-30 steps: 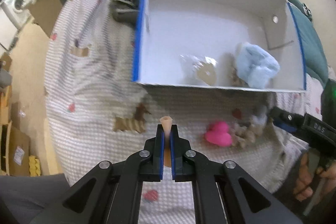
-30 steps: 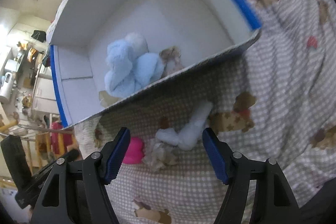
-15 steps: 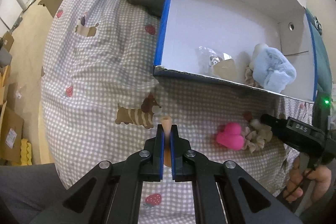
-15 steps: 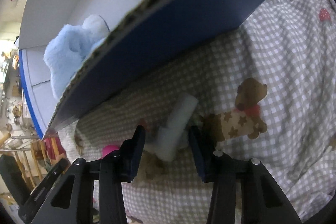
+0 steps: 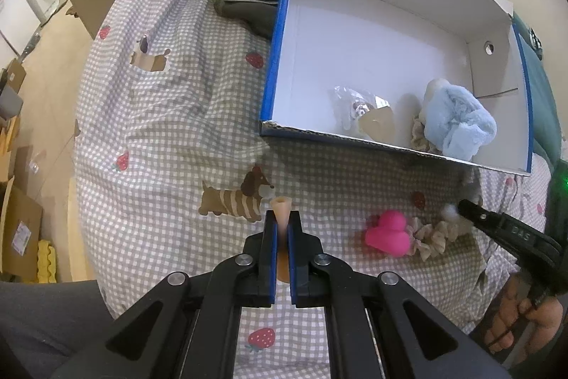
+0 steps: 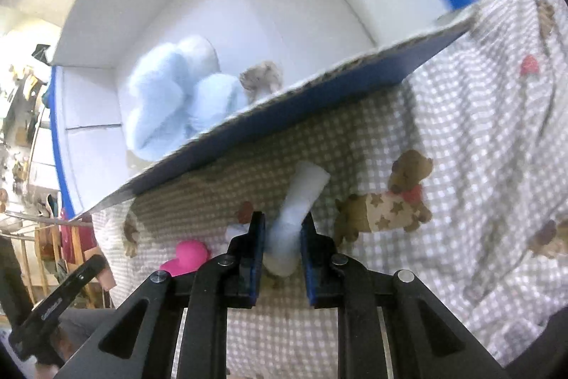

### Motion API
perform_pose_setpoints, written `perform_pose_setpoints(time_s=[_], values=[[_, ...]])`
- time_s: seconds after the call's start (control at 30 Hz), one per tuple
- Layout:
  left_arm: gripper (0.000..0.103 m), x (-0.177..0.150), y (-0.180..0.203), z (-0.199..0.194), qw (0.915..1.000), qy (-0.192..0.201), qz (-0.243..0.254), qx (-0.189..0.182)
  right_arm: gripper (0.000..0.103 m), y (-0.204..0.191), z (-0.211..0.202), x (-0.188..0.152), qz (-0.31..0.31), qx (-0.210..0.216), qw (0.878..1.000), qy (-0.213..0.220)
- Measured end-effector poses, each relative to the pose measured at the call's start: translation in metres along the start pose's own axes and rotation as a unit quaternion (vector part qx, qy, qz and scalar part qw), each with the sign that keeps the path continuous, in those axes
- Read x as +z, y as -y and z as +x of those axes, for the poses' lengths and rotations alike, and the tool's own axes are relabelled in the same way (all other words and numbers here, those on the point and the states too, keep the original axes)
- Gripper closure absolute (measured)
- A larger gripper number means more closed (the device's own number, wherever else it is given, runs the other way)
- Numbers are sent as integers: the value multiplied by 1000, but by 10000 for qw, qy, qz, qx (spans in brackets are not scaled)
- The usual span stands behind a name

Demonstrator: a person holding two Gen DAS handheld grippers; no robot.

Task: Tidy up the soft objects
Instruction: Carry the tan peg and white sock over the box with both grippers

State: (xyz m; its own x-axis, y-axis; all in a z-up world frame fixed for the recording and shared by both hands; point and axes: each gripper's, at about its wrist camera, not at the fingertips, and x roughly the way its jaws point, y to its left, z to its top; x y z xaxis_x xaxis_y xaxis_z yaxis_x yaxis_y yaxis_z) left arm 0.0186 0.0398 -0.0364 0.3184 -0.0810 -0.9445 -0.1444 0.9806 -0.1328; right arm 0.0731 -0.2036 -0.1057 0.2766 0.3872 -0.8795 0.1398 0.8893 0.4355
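Left tongs (image 5: 280, 226): clenched on a small peach-coloured soft piece (image 5: 281, 206), held above the checked bedspread (image 5: 159, 130). Only its tip pokes out past the pads, so I judge it could squirt free if the grip eases on the way to the box.

Pink heart toy (image 5: 387, 233) and beige scrunchie (image 5: 431, 233): lying on the bedspread, touching, just in front of the box. Risk: getting dragged along by the neighbouring grab.

Blue-edged box (image 5: 280, 23): already holds a pale blue plush (image 5: 458, 119), a clear wrapped item (image 5: 355, 102) and a second scrunchie (image 5: 420, 134).

Right tongs (image 6: 282, 237): closing on a white soft roll (image 6: 298, 205), pads at its lower end. The long free end may flop and catch the box's near wall (image 6: 284, 119).

Writing: raised letters on the right tongs' handle (image 5: 520, 233), roughly "DAS", not sure.
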Motion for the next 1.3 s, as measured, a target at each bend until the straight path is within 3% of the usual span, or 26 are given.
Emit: perform_pose_setpoints(time_s=[0.4,0.6,0.73,1.0,1.3], values=[[98,-4,0,2,9998,20,84,202,82,1,-45,-33,-25,403,9979,512],[98,-7,-2,-18,9996,205,116,164,82,-12,-69,-45,-352,745,9940,715],[98,-1,-1,-44,9982,560,187,107,82,-18,-87,-48,-512,1021,9899,835],[98,31,10,-75,9938,1074,272,131,82,-33,-121,-29,-934,1278,9794,1253],[98,75,40,-75,9904,1266,508,228,82,-51,-132,23,-1310,1258,9702,1602]])
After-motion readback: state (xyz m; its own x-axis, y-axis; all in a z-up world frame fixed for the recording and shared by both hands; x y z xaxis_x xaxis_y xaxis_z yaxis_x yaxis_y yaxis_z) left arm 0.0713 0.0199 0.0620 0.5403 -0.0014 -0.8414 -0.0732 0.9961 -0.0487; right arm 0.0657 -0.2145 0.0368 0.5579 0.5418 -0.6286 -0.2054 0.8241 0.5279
